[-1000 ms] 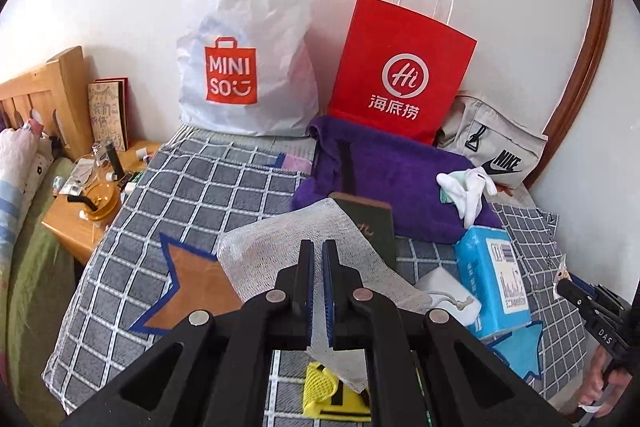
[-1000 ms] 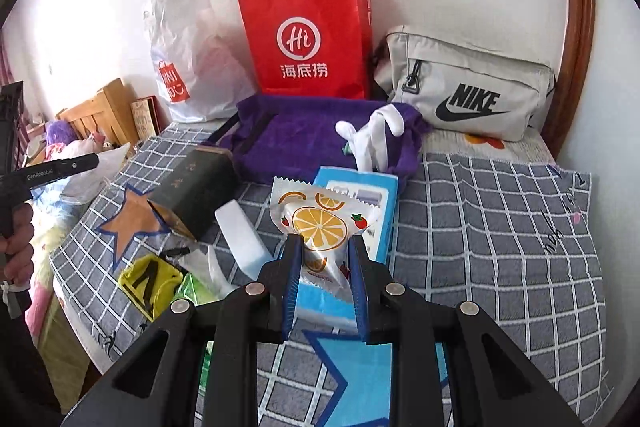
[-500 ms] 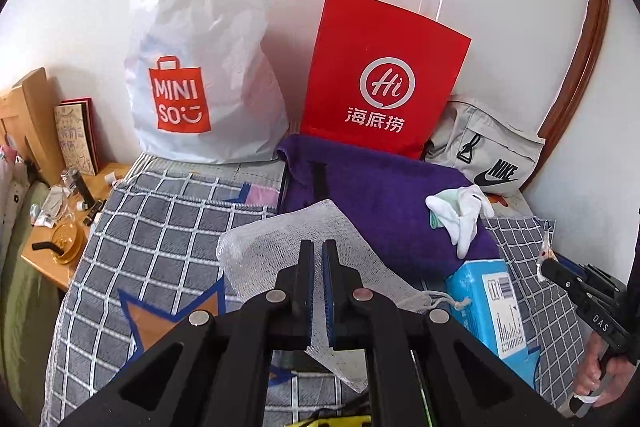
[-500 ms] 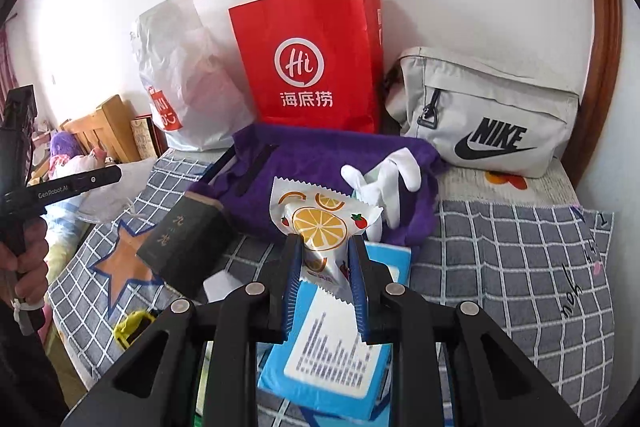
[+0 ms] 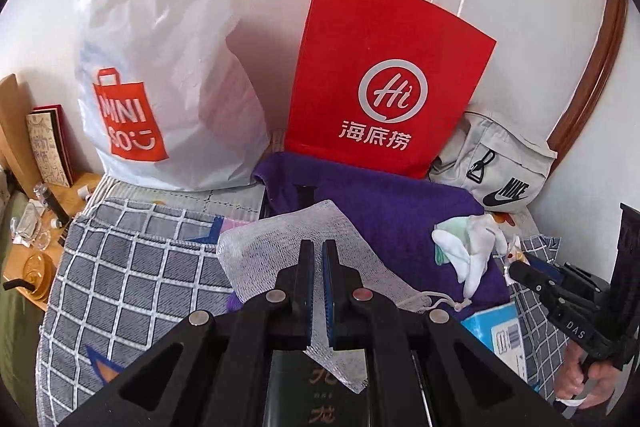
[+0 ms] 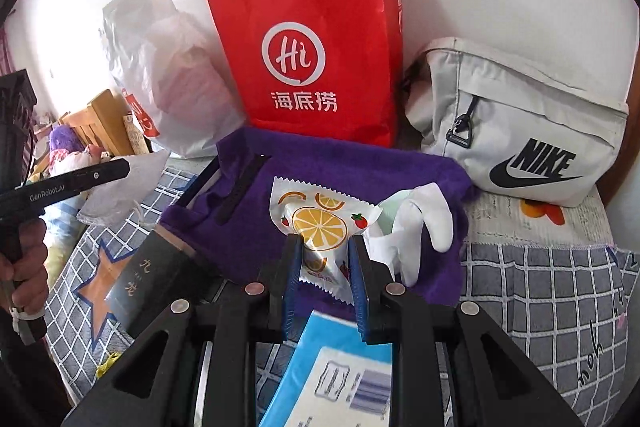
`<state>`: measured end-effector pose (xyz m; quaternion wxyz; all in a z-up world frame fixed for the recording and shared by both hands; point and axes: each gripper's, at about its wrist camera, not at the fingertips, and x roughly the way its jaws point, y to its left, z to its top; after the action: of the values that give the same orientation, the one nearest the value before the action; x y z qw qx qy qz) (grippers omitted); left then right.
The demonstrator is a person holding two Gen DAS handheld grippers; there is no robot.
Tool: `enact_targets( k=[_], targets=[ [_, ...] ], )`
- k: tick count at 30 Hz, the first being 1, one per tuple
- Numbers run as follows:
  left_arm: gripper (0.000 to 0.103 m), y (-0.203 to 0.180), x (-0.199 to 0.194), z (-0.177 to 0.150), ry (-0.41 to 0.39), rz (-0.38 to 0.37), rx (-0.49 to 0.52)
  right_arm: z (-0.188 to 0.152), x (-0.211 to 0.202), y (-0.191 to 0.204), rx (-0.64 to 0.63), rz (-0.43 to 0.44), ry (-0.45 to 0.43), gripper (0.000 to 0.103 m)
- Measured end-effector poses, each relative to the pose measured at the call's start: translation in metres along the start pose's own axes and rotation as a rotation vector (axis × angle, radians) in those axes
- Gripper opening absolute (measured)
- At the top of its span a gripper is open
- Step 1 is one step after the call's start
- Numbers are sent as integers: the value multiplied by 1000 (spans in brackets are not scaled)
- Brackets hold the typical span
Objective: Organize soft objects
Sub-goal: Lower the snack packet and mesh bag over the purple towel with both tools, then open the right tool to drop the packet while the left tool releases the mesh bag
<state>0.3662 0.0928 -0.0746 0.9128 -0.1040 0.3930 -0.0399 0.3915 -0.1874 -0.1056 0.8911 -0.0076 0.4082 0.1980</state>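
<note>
Above the purple towel (image 5: 404, 211) at frame centre, your left gripper (image 5: 316, 291) pinches the white mesh pouch (image 5: 272, 251) shut, your right gripper (image 6: 324, 279) clamps the orange-print snack packet (image 6: 316, 223); both bags stand beyond.

Left gripper (image 5: 316, 255): jaws closed tight, pinching a white mesh pouch (image 5: 272, 251), pointed down toward the purple cloth (image 5: 392, 203). Right gripper (image 6: 324, 255): jaws clamped on a snack packet (image 6: 316, 223), tilted down over the same cloth. A hand (image 6: 24, 263) grips the left handle.
</note>
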Motion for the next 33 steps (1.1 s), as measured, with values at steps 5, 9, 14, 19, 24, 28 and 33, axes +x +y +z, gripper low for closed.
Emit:
enact_targets(
  k=[5, 9, 14, 19, 24, 28, 33],
  targets=[
    [5, -2, 18, 11, 18, -11, -4, 5, 19, -3, -8, 16, 20, 24],
    [5, -5, 34, 19, 35, -9, -1, 8, 37, -6, -26, 20, 59, 25],
    [5, -7, 58, 26, 72, 2, -12, 8, 60, -16, -38, 18, 117, 26],
    [5, -10, 82, 28, 103, -7, -24, 6, 77, -21, -37, 38, 170, 27],
    [5, -11, 108, 21, 164, 1, -23, 5, 90, -21, -50, 36, 204, 29],
    [5, -8, 121, 15, 199, 1, -28, 4, 97, -22, -55, 30, 236, 31],
    [5, -7, 131, 10, 233, -45, -48, 6, 103, -23, -54, 18, 241, 32]
  ],
)
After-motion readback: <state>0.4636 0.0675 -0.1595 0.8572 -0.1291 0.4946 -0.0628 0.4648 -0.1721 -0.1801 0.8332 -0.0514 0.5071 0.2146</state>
